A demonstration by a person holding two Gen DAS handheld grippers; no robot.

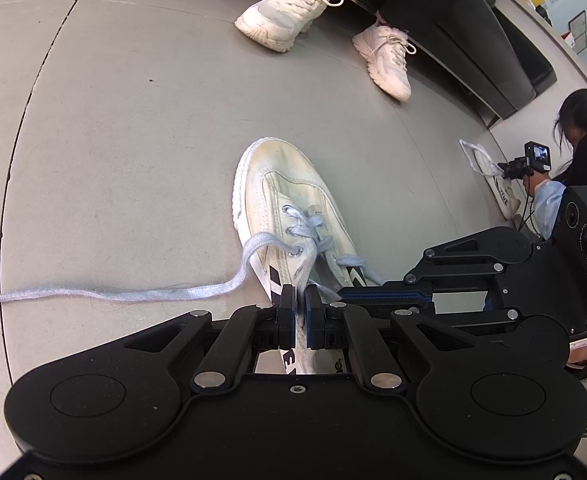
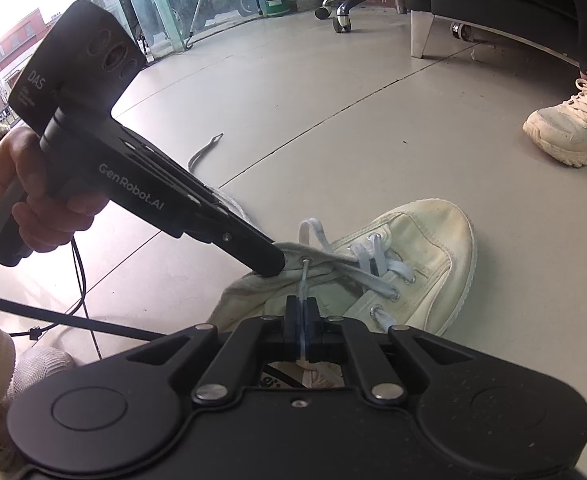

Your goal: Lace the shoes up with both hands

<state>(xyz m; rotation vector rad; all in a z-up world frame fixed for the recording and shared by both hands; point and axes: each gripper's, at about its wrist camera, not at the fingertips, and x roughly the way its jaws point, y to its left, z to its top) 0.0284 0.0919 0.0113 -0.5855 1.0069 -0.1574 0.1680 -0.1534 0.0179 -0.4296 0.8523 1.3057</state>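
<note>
The R gripper (image 2: pixel 302 322) is squeezing the thin lace tip (image 2: pixel 303 280) that's poking through the top eyelet (image 2: pixel 305 259). The L gripper (image 1: pixel 299 308) is pinching the shoe's (image 1: pixel 289 204) flap edge by that hole, holding it up. The shoe is lying mid-floor (image 1: pixel 113 120), its toe pointing away. Lower holes are laced already. Next, I think: R needs to pull the lace through w/o letting go. The other lace end (image 1: pixel 105 292) is trailing toward the floor's left edge.

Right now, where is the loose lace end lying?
In the left wrist view, the loose lace end trails across the floor to the left of the canvas shoe, leaving its left-side eyelets.
</note>
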